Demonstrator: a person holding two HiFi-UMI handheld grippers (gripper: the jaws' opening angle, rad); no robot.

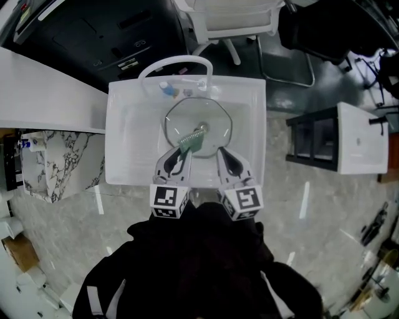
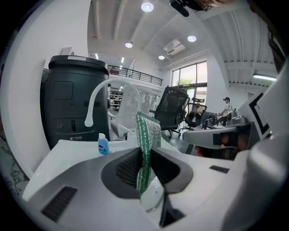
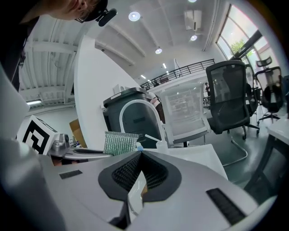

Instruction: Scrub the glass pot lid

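A round glass pot lid (image 1: 214, 122) lies inside a white basin (image 1: 121, 146). My left gripper (image 1: 181, 154) is shut on a green scouring pad (image 1: 192, 141), which rests on the lid near its centre knob. In the left gripper view the pad (image 2: 147, 137) stands upright between the jaws of that gripper (image 2: 144, 168). My right gripper (image 1: 222, 153) is shut on the lid's near rim. In the right gripper view the glass edge (image 3: 135, 195) sits between the jaws of that gripper (image 3: 137, 177), and the pad (image 3: 120, 143) shows to the left.
A curved white faucet (image 1: 176, 62) arches over the basin's far side, with a small blue bottle (image 1: 167, 89) beside it. Beyond are an office chair (image 1: 230, 19) and a dark bin (image 2: 72, 99). A marbled block (image 1: 59, 165) stands to the left, a white cabinet (image 1: 361, 137) to the right.
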